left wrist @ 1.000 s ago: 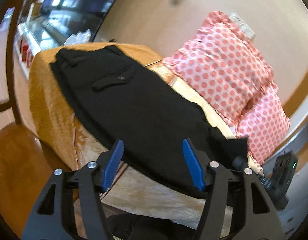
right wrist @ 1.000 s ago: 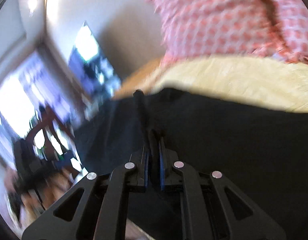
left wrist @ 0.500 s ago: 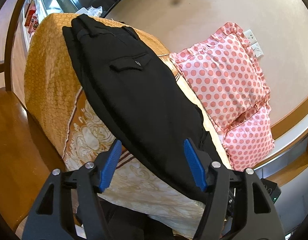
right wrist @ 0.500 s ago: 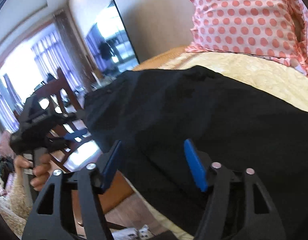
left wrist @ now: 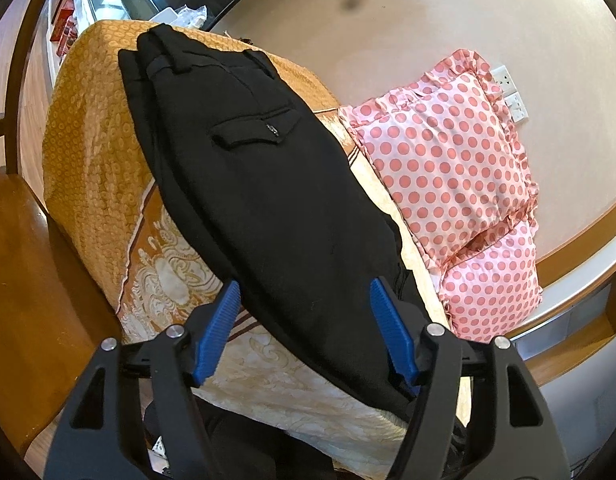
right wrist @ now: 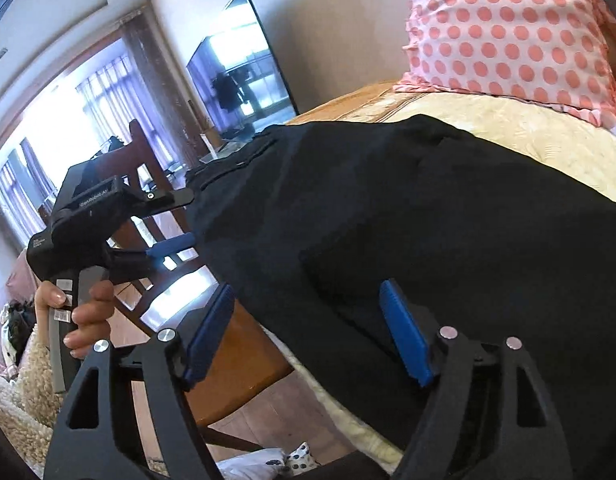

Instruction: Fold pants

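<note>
Golden-yellow patterned cover (left wrist: 96,152) fills the middle of the left view, draped over a raised surface. On it lie the black pants (left wrist: 276,200), folded lengthwise into a long band that runs from the waistband at upper left to the lower right, back pocket flap facing up. In the right view the pants (right wrist: 428,220) spread across the centre and right. Two pink dotted pillows (left wrist: 448,160) lean against the wall at the right of the left view; one pillow (right wrist: 508,28) shows at upper right in the other.

A second ago the right gripper (right wrist: 308,332) was pinched shut on a fold of the cloth; now its blue pads stand wide apart and hold nothing, the pants' edge lying just beyond them. The left gripper (left wrist: 304,328) stays spread wide, empty, its pads either side of the pants' lower end; it also appears at left in the right view (right wrist: 170,246), held in a hand (right wrist: 84,316). The left view now shows more of the waistband than before.

No containers are visible.
</note>
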Motion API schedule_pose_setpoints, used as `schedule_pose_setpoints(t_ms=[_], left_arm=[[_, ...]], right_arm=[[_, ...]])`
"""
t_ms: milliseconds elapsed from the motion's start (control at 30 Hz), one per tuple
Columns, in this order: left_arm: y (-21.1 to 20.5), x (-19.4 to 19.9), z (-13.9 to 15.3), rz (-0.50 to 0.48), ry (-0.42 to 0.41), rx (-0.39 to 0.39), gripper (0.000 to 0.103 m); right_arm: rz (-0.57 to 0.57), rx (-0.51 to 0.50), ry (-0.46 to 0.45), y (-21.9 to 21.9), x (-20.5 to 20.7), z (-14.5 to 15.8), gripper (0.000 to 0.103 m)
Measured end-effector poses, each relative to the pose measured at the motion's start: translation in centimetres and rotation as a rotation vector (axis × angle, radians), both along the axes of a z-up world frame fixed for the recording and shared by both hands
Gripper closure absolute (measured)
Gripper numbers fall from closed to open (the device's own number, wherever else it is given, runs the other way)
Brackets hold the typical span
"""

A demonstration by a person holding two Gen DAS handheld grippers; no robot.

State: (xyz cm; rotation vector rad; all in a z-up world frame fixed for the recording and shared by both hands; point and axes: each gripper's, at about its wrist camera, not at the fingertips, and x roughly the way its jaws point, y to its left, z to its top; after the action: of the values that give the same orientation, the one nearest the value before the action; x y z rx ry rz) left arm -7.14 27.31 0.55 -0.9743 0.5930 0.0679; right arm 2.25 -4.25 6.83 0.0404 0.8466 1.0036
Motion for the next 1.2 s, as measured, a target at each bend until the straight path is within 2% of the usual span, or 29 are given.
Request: schedule_pose_setpoints(t_ms=[200, 333, 433, 567, 700, 833, 1000, 1100, 1133, 1167, 1200], left_arm=[[0.4, -0.1, 0.4, 0.046, 0.054, 0.039, 0.036], [1.0, -0.8, -0.4, 0.069, 0.084, -0.05, 0.036], [0.8, -0.2, -0.6, 0.053, 0.098, -0.047, 0.036], [1.1, 1.0, 0.0, 0.061, 0.092, -0.04, 0.036], [1.9, 1.7, 1.9, 0.081, 0.044, -0.008, 0.036], [3.6, 2.7, 2.7, 0.163, 0.064, 0.063, 0.036], [6.5, 3.9, 1.0, 0.276, 0.148, 0.025, 0.036], [7.5, 4.1, 0.6, 0.325, 0.151, 0.011, 0.044], [7.8, 4.1, 0.6, 0.349, 0.164, 0.022, 0.05], [8.0, 4.1, 0.5, 0.375, 0.181, 0.035, 0.066], [8.1, 4.3, 0.4, 0.4, 0.206, 0.055, 0.076]], right_arm=[[-0.006, 0.008, -0.004, -0.2, -0.2, -0.1, 0.026], [-0.009, 0.015, 0.001, -0.3, -0.1, -0.2, 0.026], [-0.008, 0.016, 0.002, -0.2, 0.0, -0.2, 0.026], [-0.005, 0.018, 0.002, -0.3, 0.0, -0.2, 0.025], [-0.002, 0.024, 0.0, -0.4, 0.0, -0.3, 0.025], [0.001, 0.023, -0.012, -0.4, 0.0, -0.5, 0.025], [0.007, 0.015, -0.036, -0.7, -0.5, -0.4, 0.025], [0.011, 0.021, -0.043, -1.3, -0.8, -0.2, 0.025], [0.011, 0.025, -0.044, -1.5, -0.9, -0.2, 0.025], [0.012, 0.032, -0.044, -1.9, -1.0, -0.2, 0.025], [0.011, 0.037, -0.044, -2.1, -1.1, -0.1, 0.025]])
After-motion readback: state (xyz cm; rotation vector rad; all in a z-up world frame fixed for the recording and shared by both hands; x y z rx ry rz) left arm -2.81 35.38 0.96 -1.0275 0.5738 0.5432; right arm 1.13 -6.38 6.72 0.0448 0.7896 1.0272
